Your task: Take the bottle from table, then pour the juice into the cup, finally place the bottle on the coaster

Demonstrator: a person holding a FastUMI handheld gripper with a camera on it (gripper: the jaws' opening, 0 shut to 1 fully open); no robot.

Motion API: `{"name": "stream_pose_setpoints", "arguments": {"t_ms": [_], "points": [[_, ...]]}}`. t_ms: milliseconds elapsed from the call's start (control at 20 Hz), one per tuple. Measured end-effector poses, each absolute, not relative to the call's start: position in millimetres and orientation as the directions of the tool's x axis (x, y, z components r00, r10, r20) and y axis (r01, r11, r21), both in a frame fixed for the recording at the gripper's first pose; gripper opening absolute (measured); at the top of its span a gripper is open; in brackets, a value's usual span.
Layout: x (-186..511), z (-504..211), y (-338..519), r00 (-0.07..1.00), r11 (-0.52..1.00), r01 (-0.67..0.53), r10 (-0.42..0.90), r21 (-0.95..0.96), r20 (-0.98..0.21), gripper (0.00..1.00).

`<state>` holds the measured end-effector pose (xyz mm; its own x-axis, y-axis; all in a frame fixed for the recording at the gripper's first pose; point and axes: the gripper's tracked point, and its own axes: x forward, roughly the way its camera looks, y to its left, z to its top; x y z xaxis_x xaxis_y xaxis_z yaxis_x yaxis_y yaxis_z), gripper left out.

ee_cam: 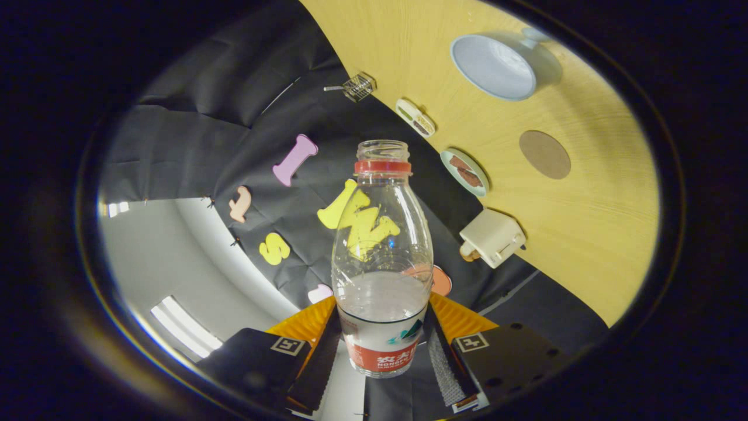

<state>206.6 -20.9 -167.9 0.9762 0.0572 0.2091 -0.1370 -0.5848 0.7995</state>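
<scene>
Wooden surface (584, 234) tilts; jaws (383, 351) clamp the bottle (383, 257). Pouring looks next: bring its mouth over the cup (494, 65).

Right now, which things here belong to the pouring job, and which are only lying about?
For the job:
- bottle, uncapped, gripped between both fingers of the gripper
- cup
- coaster

Lying about:
- small wire basket
- oval dish
- round plate
- cream box
</scene>
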Motion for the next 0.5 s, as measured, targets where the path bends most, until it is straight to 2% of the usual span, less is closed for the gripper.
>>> {"name": "stream_pose_setpoints", "arguments": {"t_ms": [250, 500], "points": [[208.9, -169.1, -19.1, 0.977, -0.547, -0.137, 0.062, 0.826, 0.204, 0.78], [205.5, -180.0, -19.2, 0.985, -0.356, -0.118, 0.073, 0.927, 0.153, 0.78]]}}
